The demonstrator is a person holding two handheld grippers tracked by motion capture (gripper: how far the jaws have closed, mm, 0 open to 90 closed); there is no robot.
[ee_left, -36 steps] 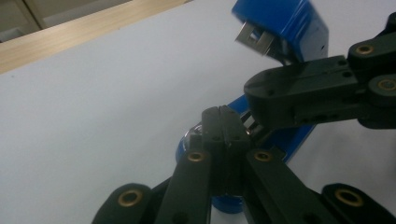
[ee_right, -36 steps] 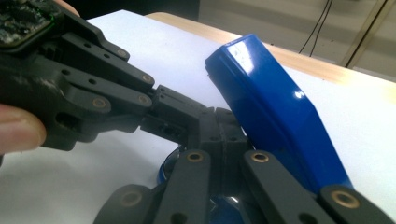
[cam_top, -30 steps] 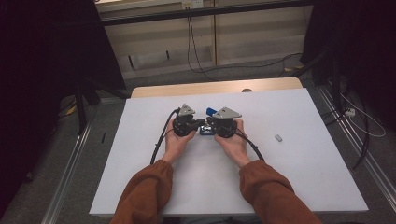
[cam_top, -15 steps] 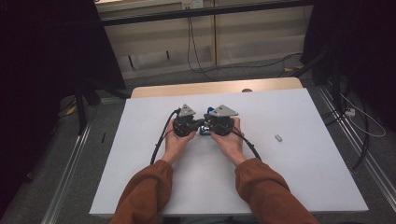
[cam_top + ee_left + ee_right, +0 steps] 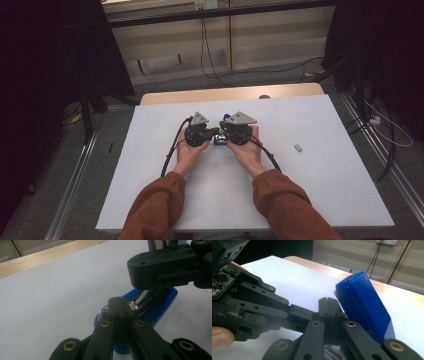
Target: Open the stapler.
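- A white table top [image 5: 320,200] with a wooden strip along its far edge; behind it a pale panelled wall with hanging cables, and dark floor at both sides
- The blue case [image 5: 364,305], glossy and rounded, sits mid-table between both tools, with metal parts showing at its open side
- Left gripper [image 5: 214,133] and right gripper [image 5: 223,134] meet at it, jaws closed together; what they pinch cannot be told
- A small grey piece [image 5: 298,147] lies well apart to the right

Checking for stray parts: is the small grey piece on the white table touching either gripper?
No, the small grey piece lies alone on the white table, well clear of the right gripper.
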